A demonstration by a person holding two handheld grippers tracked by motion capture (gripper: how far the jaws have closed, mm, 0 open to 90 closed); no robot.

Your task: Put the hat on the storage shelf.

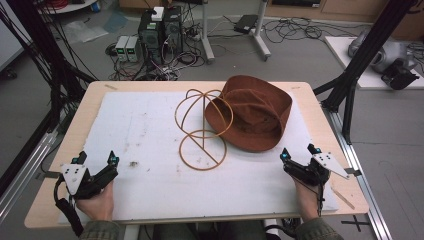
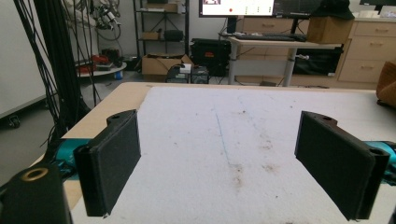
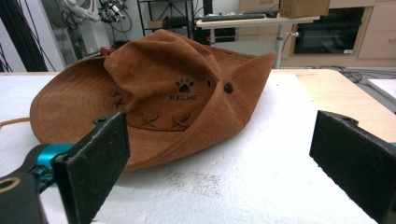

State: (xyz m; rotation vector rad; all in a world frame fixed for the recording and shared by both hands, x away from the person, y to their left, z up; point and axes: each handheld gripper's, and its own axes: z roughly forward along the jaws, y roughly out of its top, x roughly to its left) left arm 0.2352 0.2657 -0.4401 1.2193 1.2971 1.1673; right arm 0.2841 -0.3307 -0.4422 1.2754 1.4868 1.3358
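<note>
A brown brimmed hat (image 1: 252,111) lies on the white mat at the back right, and it looms large in the right gripper view (image 3: 159,93) just beyond the jaws. A tan wire hat stand (image 1: 202,127) lies flat beside the hat's left brim. My left gripper (image 1: 96,159) rests near the table's front left corner, jaws wide apart with nothing between them (image 2: 219,168). My right gripper (image 1: 299,152) sits at the front right, short of the hat, also open and empty (image 3: 219,163).
The white mat (image 1: 150,130) covers most of the wooden table (image 1: 95,95) and has brown stains. Black frame legs (image 1: 360,55) stand at both sides. Computers and cables (image 1: 160,35) lie on the floor behind the table.
</note>
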